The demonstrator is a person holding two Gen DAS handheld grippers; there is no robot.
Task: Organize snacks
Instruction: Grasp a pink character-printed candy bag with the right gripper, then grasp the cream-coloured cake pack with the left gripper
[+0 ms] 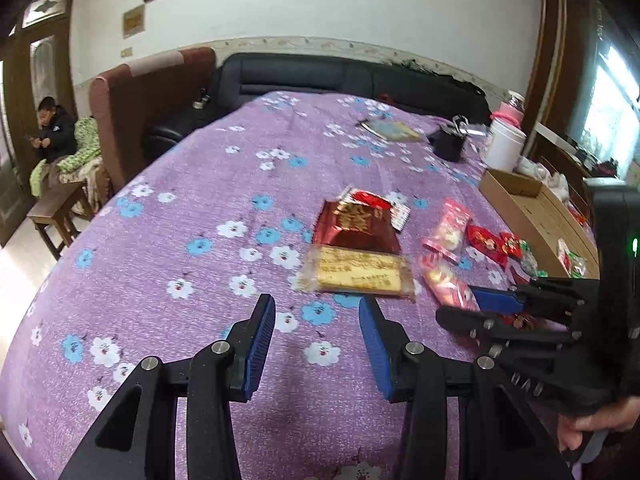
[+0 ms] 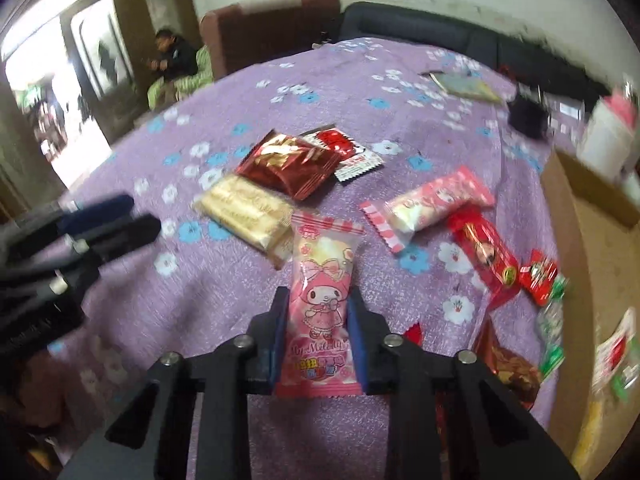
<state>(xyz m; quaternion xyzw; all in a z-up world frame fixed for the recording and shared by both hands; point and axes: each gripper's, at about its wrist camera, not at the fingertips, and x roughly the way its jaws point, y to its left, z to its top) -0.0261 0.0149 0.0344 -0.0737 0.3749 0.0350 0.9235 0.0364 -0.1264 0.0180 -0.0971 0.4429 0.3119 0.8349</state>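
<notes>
Pick-up step in hand: right gripper (image 2: 318, 312) clamps the pink snack packet (image 2: 322, 300) at lower centre, left gripper (image 1: 317, 320) stands open and empty; next, likely carry to the cardboard box (image 2: 576, 216) at right.

Left tool (image 1: 317, 312) gapes empty; right tool (image 2: 319, 300) clamped tight

White canister (image 1: 505, 145), black sofa (image 1: 320, 76), seated person (image 1: 54, 130).
</notes>
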